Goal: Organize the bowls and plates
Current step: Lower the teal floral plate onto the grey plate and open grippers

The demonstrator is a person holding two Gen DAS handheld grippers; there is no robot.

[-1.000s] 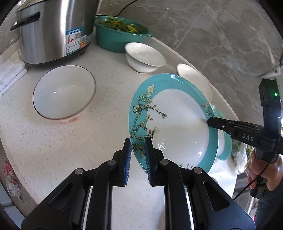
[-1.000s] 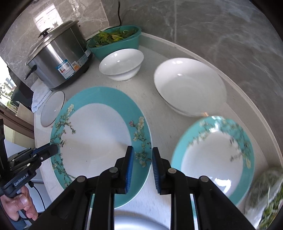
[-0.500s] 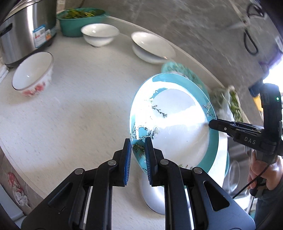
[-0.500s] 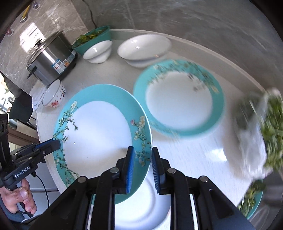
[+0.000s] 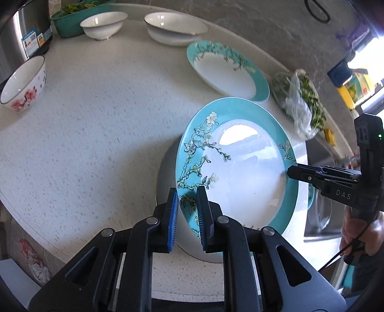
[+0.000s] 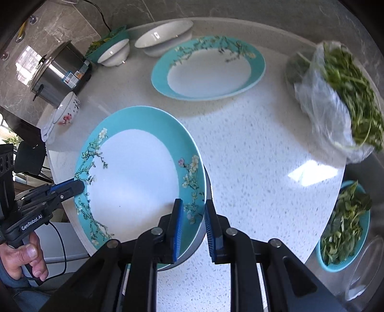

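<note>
A turquoise blossom plate [image 5: 240, 165] [image 6: 134, 177] is held tilted between both grippers, just above a white dish [image 5: 168, 168] on the counter. My left gripper [image 5: 187, 216] is shut on its near rim; it shows at the left of the right wrist view [image 6: 72, 188]. My right gripper [image 6: 193, 224] is shut on the opposite rim and shows in the left wrist view [image 5: 295, 171]. A second turquoise plate [image 5: 228, 69] [image 6: 208, 67] lies flat farther back. Two white bowls [image 5: 103, 24] [image 5: 174, 28] and a rose-patterned bowl [image 5: 22, 84] stand on the counter.
A steel rice cooker [image 5: 21, 36] [image 6: 57, 74] stands at the far left beside a teal basin of greens [image 5: 72, 19]. A plastic bag of greens [image 6: 340, 96] [image 5: 300, 105] lies at the right. A teal colander of greens [image 6: 343, 228] sits off the counter's right edge.
Both grippers carried the held plate right and toward the counter's near edge. It now hangs over the white dish. The second turquoise plate sits farther away.
</note>
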